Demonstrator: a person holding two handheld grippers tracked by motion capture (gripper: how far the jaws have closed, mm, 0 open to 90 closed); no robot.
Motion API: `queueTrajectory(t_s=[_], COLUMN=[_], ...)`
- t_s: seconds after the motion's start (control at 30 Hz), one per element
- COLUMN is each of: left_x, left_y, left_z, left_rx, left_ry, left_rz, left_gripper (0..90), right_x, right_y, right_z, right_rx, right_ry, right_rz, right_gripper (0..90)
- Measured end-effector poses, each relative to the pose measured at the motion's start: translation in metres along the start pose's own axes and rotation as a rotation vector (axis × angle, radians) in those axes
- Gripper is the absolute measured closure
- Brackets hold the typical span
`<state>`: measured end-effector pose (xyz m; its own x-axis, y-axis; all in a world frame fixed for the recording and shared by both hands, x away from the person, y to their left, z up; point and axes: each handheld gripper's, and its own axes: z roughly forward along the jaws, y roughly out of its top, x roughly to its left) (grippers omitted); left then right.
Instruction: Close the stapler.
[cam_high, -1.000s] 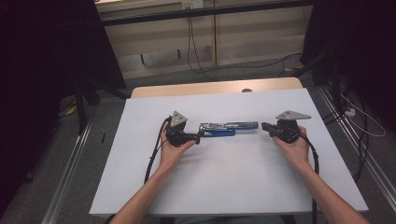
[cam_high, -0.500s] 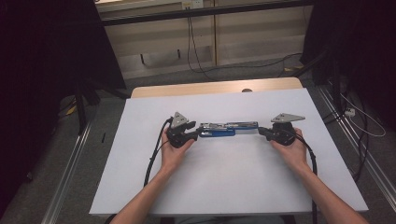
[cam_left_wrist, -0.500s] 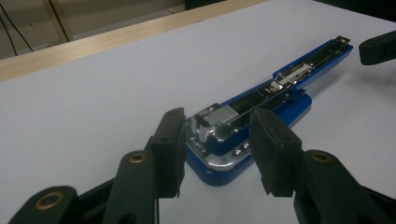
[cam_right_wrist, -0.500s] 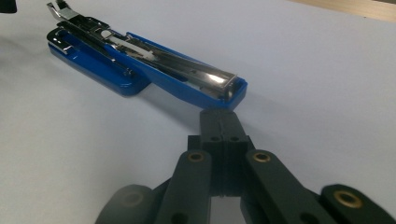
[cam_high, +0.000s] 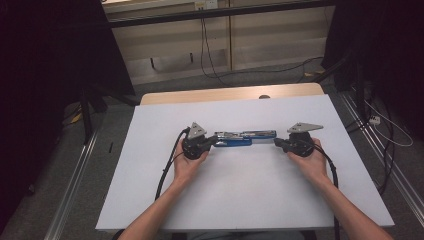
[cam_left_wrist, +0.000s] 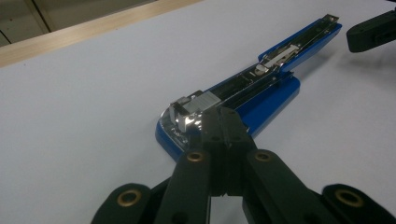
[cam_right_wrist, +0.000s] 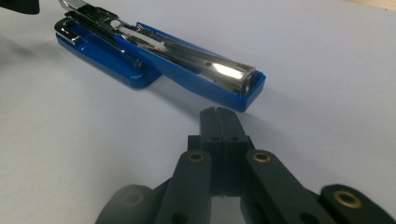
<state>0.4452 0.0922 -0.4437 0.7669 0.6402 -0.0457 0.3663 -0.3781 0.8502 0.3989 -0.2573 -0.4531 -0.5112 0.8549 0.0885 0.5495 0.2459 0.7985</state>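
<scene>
Both forearms come in from the desk's near edge, hands level, grippers pointing inward at each other. Left gripper (cam_high: 212, 143) is pinched closed, tips on the opened-flat blue stapler (cam_high: 245, 138) mid-desk; right gripper (cam_high: 276, 142) is closed too, empty, just beside its far end.

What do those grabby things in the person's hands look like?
Each tool, left and right, is black with two flat jaws joined by brass-coloured rivets. A grey three-cornered plate sits on top, and a black cable trails back. The forearms are bare, no sleeves.
</scene>
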Motion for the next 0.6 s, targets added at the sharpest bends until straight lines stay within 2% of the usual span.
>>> queueTrajectory(t_s=[0.17, 0.33, 0.37, 0.5, 0.6], left_x=[0.002, -0.001, 0.000, 0.001, 0.003], left_y=[-0.001, 0.000, -0.001, -0.003, -0.003], left_z=[0.004, 0.008, 0.009, 0.011, 0.012], left_rx=[0.016, 0.025, 0.035, 0.045, 0.047], left_ry=[0.010, 0.009, 0.018, 0.017, 0.018], left_rz=[0.021, 0.017, 0.033, 0.010, -0.004], left_gripper=[90.0, 90.0, 90.0, 90.0, 90.0], right_x=[0.000, 0.000, 0.000, 0.000, -0.001], right_y=[0.000, 0.000, 0.000, 0.001, 0.001], right_z=[0.003, 0.004, 0.005, 0.007, 0.008], right_rx=[0.016, 0.029, 0.031, 0.046, 0.056], right_ry=[0.002, 0.001, -0.002, -0.006, -0.003], right_rz=[0.002, -0.003, -0.004, -0.004, 0.015], right_gripper=[90.0, 90.0, 90.0, 90.0, 90.0])
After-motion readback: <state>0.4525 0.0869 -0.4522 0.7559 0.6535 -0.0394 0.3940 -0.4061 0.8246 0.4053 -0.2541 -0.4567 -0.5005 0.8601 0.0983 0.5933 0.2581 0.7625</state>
